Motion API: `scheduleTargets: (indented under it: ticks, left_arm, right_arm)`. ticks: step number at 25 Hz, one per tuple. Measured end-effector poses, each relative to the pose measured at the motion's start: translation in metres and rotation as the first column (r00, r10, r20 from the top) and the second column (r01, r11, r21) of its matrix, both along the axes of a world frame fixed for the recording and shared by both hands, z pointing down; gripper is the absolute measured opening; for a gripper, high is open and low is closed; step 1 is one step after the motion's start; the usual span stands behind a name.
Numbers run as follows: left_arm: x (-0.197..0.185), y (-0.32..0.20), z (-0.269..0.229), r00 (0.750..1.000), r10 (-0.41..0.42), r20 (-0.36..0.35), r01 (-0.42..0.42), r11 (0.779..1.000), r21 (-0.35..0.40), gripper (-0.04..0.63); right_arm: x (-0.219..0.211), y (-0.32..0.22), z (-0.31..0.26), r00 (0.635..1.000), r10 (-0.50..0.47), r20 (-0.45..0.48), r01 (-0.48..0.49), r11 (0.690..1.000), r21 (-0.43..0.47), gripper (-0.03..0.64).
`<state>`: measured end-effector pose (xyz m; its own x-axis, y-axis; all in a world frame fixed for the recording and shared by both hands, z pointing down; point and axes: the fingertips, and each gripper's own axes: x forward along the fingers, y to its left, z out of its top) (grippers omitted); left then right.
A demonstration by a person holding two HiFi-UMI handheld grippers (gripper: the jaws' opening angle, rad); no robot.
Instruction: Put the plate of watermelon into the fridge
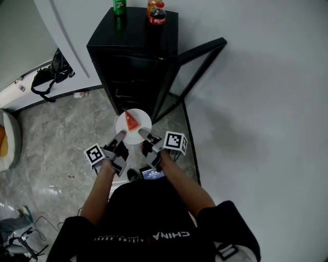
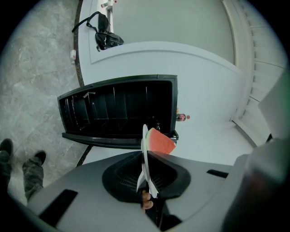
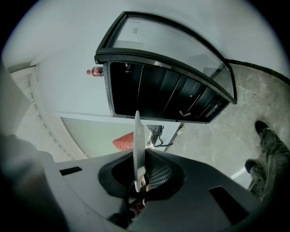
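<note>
Atop fridge [image 1: 134,31], 7UP bottle [image 1: 119,6]; shirt [image 1: 154,215] — CHINA

This is a bare indoor room, perhaps a corner of a home or a small studio; which one cannot be told. A small black fridge [image 1: 134,56] stands on the floor beside a plain white wall [image 1: 266,92], with its glass door [image 1: 192,71] swung open. A green soda bottle [image 1: 119,6] and a cola bottle [image 1: 157,14] stand on top of it. The floor [image 1: 56,138] is grey, marble-look tile. A black bag [image 1: 51,71] lies on a low white ledge [image 1: 31,94] at the left. Loose cables [image 1: 48,222] trail over the floor.
</note>
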<state>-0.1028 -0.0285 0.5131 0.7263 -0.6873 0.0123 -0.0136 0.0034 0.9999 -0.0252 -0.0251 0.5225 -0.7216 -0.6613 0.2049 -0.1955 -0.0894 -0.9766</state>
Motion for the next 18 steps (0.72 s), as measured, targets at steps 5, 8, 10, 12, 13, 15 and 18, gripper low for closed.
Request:
scheduleTargets:
  ticks: [5,8,10,12,13,15,18]
  left_arm:
    - [0.007,-0.024,0.000,0.999,-0.041,0.016,0.041,0.999,-0.009,0.040]
    - [0.022,-0.051,0.001,0.998,-0.064,0.026,0.065,0.998,-0.011,0.040]
    - [0.030,-0.065,-0.001,0.996,-0.079,0.034,0.079,0.997,-0.011,0.040]
    - [0.037,-0.076,-0.003,0.995,-0.093,0.044,0.093,0.996,-0.009,0.040]
    - [0.039,-0.081,-0.004,0.994,-0.101,0.051,0.101,0.995,-0.008,0.040]
    - [0.042,-0.089,-0.005,0.991,-0.115,0.066,0.116,0.993,-0.008,0.040]
    - [0.042,-0.100,-0.003,0.990,-0.124,0.073,0.125,0.992,-0.015,0.040]
  right_arm:
    - [0.006,-0.027,-0.003,0.999,-0.047,0.005,0.047,0.999,-0.009,0.032]
    - [0.021,-0.056,0.000,0.997,-0.074,0.007,0.074,0.997,-0.002,0.032]
    - [0.031,-0.072,0.000,0.996,-0.090,0.007,0.090,0.996,0.002,0.032]
    - [0.037,-0.084,-0.002,0.995,-0.102,0.019,0.102,0.995,0.001,0.032]
    - [0.038,-0.089,-0.002,0.994,-0.108,0.028,0.108,0.994,0.000,0.032]
    - [0.041,-0.099,-0.002,0.992,-0.119,0.040,0.119,0.993,0.001,0.031]
    - [0.041,-0.109,-0.001,0.992,-0.120,0.046,0.120,0.993,-0.004,0.032]
